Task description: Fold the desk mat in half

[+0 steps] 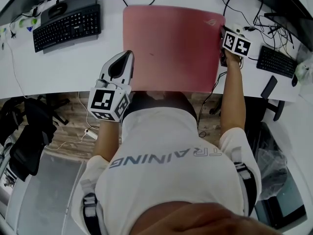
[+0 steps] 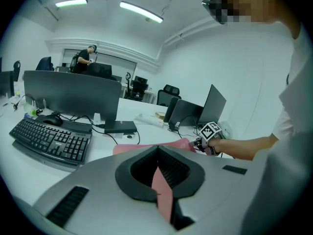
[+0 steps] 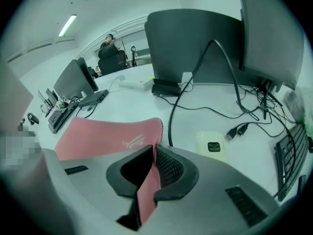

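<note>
With the flat pink rubber desk mat point(image 1: 171, 48) lying against the white desk's point(image 1: 58, 67) near edge, the left gripper point(image 2: 158, 173) pinching its left side and the right gripper point(image 3: 150, 168) its right, both should probably lift evenly so the fold stays square.

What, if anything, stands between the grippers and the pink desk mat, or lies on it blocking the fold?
Nothing visible does. The left gripper and right gripper are each shut on an edge of the desk mat, whose top is bare. The keyboard and cables lie beside it on the desk.
</note>
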